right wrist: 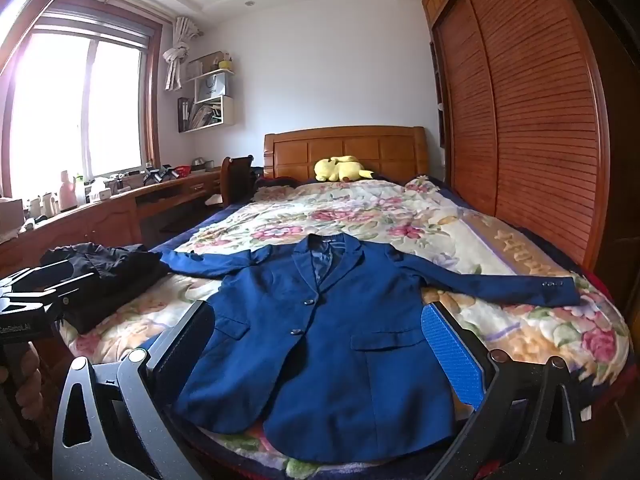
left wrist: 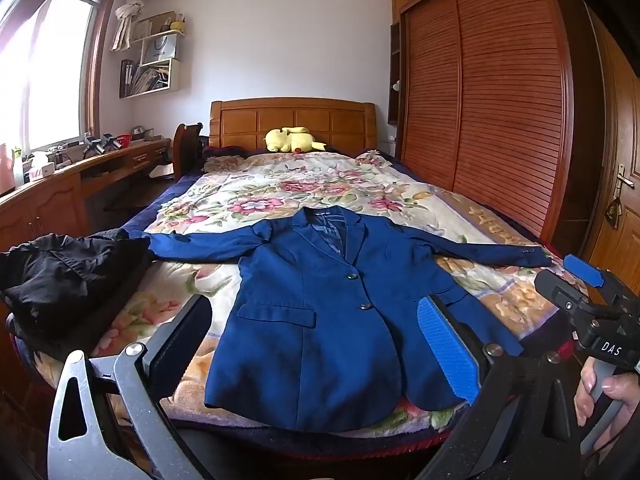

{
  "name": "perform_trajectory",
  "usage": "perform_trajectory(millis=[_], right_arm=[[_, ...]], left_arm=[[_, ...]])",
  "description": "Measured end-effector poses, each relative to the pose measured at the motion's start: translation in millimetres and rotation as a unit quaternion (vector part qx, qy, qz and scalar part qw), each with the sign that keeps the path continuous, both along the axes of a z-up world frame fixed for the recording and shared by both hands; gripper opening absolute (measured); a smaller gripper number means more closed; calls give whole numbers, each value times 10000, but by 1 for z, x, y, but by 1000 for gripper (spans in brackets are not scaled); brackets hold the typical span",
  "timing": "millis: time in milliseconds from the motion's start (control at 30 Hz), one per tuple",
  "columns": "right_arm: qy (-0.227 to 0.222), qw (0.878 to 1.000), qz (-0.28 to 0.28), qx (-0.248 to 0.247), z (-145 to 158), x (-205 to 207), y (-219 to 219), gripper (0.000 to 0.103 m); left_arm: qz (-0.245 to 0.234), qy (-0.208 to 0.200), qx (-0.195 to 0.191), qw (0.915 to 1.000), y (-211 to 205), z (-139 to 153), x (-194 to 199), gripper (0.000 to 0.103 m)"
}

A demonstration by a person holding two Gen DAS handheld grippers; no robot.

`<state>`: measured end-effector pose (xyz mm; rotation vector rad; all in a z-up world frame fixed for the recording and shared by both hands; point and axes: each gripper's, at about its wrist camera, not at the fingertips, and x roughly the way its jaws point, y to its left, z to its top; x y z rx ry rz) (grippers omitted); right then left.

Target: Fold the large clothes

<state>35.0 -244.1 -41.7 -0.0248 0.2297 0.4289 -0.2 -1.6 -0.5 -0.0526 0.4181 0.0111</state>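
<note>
The blue blazer point(left wrist: 320, 320) lies face up on the floral bedspread point(left wrist: 280, 188), buttoned, collar toward the headboard point(left wrist: 294, 120), hem toward the foot of the bed where both grippers wait. Its body runs lengthwise from hem to collar, straight away from the claws, while the two sleeves stretch crosswise, one toward the black garment point(left wrist: 68, 276) heaped beside the blazer, the other toward the wardrobe point(left wrist: 500, 100).

The left gripper point(left wrist: 320, 344) hangs above the hem, jaws spread wide, nothing between them. The right gripper point(right wrist: 320, 348) is the same story: fingers parted, empty, hovering short of the hem on the blazer's wardrobe side. In the left wrist view the right gripper sits off toward that sleeve's cuff point(left wrist: 528, 252), the person's right hand point(left wrist: 612, 396) on its handle.

So here is the geometry that matters: the sleeve by the wardrobe is nearer the right claw, the sleeve reaching the black garment nearer the left. Neither fabric edge is touched yet. My read is that folding has not begun, and each claw most likely takes its own sleeve or shoulder and brings it in across the chest. The yellow plush toy point(left wrist: 292, 140) against the headboard is well apart from all this.
</note>
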Motion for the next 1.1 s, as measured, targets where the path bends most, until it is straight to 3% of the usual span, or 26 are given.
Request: perform_trajectory(millis=[1100], right_arm=[[48, 10000, 47, 8, 1, 0, -1, 103]], left_arm=[[-8, 11, -11, 10000, 4, -1, 2, 103]])
